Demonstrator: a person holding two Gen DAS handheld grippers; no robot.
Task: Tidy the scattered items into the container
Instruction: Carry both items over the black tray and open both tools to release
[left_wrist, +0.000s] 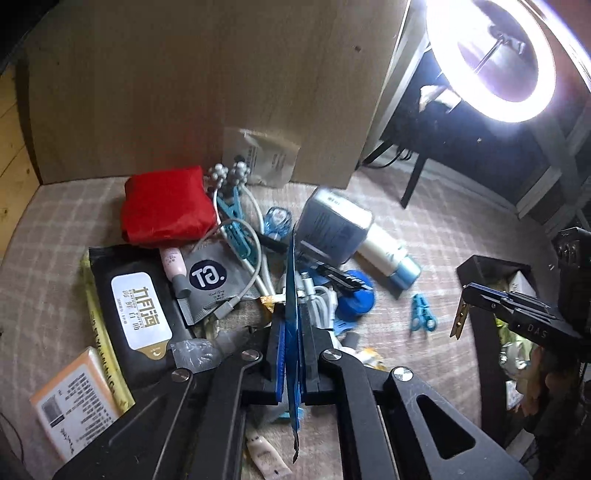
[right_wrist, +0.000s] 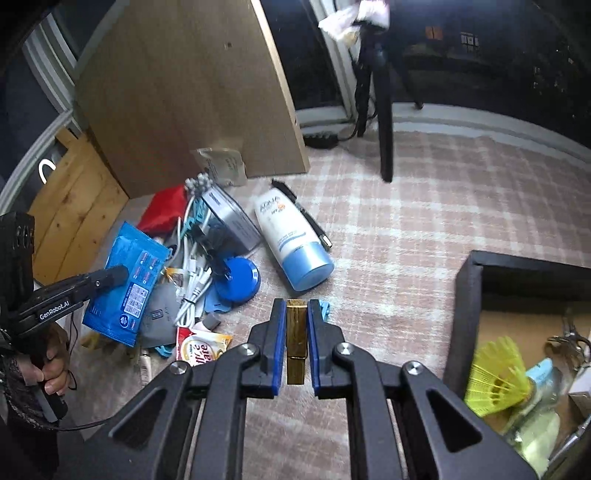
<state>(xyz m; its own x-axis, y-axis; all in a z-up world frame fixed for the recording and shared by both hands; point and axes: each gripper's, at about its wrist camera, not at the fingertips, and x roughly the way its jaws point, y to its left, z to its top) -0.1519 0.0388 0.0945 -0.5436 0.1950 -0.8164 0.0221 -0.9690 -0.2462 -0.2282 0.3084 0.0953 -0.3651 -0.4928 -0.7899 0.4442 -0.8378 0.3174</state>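
My left gripper (left_wrist: 292, 314) is shut on a flat blue wipes packet (left_wrist: 291, 332), seen edge-on between its pads; the right wrist view shows that blue packet (right_wrist: 125, 280) lifted over the pile, pinched by the left gripper (right_wrist: 123, 275). My right gripper (right_wrist: 296, 308) is shut on a wooden clothespin (right_wrist: 295, 339), held above the checked cloth. From the left wrist view, the right gripper (left_wrist: 466, 295) carries the clothespin (left_wrist: 459, 317) beside the black container (left_wrist: 480, 266). That black container (right_wrist: 469, 295) sits at the right, with a yellow shuttlecock (right_wrist: 496, 376) inside.
A pile lies on the cloth: red pouch (left_wrist: 166, 205), black wipes pack (left_wrist: 136, 306), grey box (left_wrist: 332, 225), white-and-blue tube (right_wrist: 295, 243), white cables (right_wrist: 192, 280), blue lid (right_wrist: 238, 280), small blue clip (left_wrist: 423, 312). A wooden board (left_wrist: 184, 85) stands behind. A ring light (left_wrist: 491, 59) glares.
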